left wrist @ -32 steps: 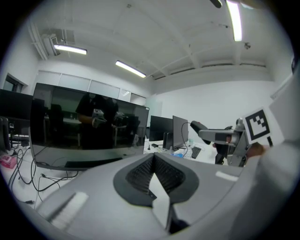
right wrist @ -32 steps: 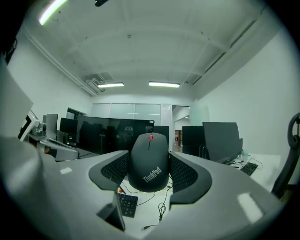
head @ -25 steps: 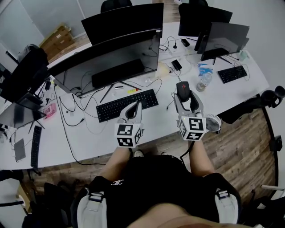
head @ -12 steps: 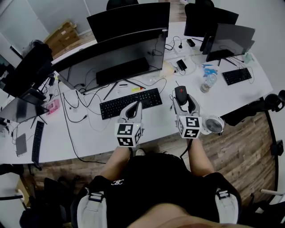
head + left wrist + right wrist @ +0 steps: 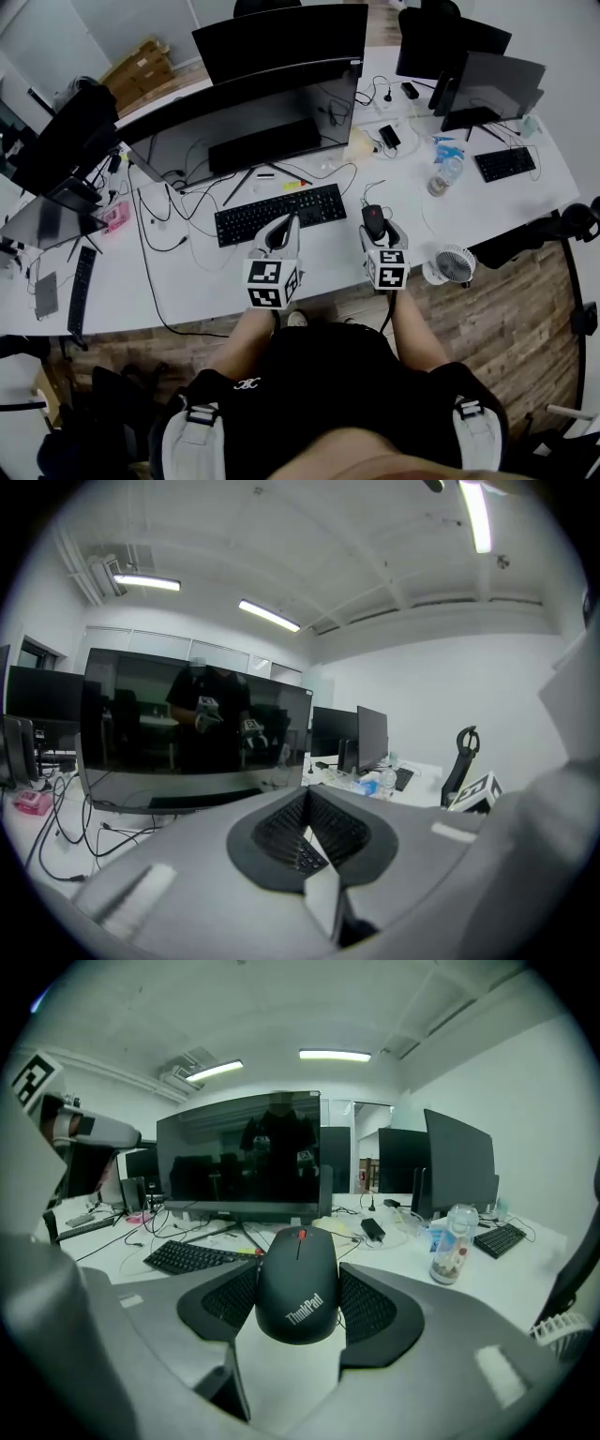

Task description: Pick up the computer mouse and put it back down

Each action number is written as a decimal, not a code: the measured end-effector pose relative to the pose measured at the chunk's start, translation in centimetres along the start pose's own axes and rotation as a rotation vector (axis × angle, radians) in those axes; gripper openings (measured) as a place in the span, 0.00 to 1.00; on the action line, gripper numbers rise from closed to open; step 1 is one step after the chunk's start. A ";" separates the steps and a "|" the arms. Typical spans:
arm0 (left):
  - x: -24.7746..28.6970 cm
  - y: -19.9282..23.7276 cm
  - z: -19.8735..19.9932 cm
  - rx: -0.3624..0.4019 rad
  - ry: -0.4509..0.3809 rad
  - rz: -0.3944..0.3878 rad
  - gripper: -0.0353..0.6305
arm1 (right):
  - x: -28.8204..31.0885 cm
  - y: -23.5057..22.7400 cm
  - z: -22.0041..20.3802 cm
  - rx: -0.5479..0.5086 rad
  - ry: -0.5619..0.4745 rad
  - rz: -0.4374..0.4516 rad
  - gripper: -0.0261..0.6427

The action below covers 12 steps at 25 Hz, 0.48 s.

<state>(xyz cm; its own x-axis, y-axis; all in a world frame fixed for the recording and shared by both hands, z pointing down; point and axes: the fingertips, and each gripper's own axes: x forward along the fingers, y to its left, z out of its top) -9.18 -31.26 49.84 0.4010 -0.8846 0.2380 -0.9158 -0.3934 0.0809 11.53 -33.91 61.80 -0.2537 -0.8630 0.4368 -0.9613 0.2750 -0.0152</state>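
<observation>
A black computer mouse (image 5: 373,219) with a red scroll wheel sits between the jaws of my right gripper (image 5: 376,231), just right of the black keyboard (image 5: 279,213). In the right gripper view the mouse (image 5: 298,1290) fills the gap, both ribbed pads pressing its sides, so the right gripper (image 5: 298,1277) is shut on it. Whether the mouse rests on the white desk (image 5: 187,281) or hangs just above it I cannot tell. My left gripper (image 5: 280,232) hovers over the desk's near edge below the keyboard; its pads meet with nothing between them (image 5: 305,825).
A wide dark monitor (image 5: 253,117) stands behind the keyboard, with cables around its foot. A water bottle (image 5: 442,175) stands to the right, and a small white fan (image 5: 452,264) hangs by the desk edge. More monitors and a second keyboard (image 5: 506,162) are at the far right.
My right gripper has drawn back towards me and slightly left with the mouse between its jaws. The left gripper has stayed where it was.
</observation>
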 end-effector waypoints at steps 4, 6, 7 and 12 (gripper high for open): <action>-0.1 -0.1 -0.1 0.001 0.005 0.003 0.13 | 1.3 0.0 -3.6 -0.009 0.086 0.002 0.45; -0.3 -0.2 0.0 0.003 0.004 0.006 0.13 | 1.8 -0.1 -5.7 -0.007 0.139 0.004 0.45; -0.4 -0.1 -0.1 0.004 0.004 0.008 0.13 | 2.0 0.0 -6.8 -0.006 0.166 0.005 0.45; -0.9 0.3 -0.4 0.004 0.019 0.023 0.13 | 2.5 0.2 -11.5 0.000 0.287 0.007 0.45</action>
<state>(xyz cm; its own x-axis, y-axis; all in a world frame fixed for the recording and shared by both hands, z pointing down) -9.82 -30.46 50.07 0.3797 -0.8885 0.2577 -0.9245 -0.3745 0.0710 11.95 -31.12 73.22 -0.2193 -0.7057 0.6737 -0.9598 0.2801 -0.0191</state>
